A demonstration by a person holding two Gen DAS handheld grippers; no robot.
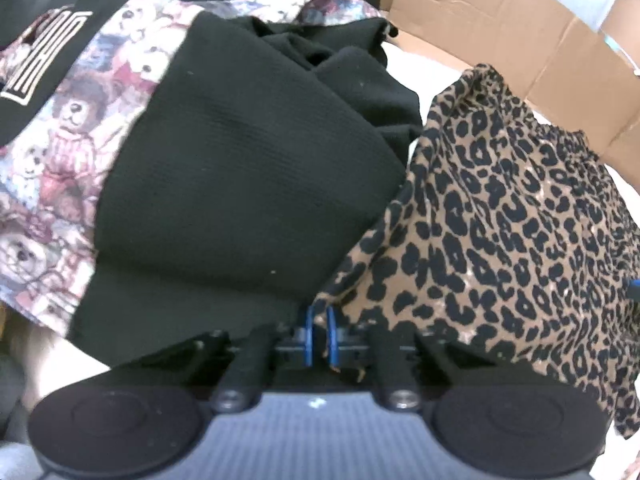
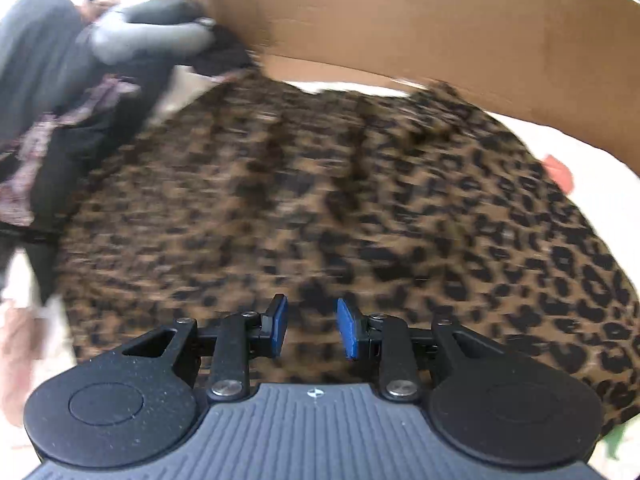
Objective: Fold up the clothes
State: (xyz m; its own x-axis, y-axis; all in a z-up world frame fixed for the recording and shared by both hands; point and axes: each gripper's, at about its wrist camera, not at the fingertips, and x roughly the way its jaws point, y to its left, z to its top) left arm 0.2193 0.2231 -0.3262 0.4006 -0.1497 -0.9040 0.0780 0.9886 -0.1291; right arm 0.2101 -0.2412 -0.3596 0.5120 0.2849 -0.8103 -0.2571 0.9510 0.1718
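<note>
My left gripper (image 1: pixel 319 334): jaws nearly closed, pinching leopard-print garment (image 1: pixel 500 216) edge beside black knit (image 1: pixel 248 168). My right gripper (image 2: pixel 312 330): jaws part open, empty, over leopard cloth on white surface by cardboard box (image 2: pixel 440 24). Step, judged: securing edges. Next: right must grip opposite edge.

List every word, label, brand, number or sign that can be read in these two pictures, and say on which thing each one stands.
Black garment, left wrist view: large cream block letters in outline, turned sideways and cut off by the picture's edge; no whole word can be read.
Cardboard box: no print can be made out.
Leopard-print garment, bear-print fabric, plain black knit: pattern or plain cloth only, no text.
Right wrist view: blurred by motion; nothing readable.
</note>
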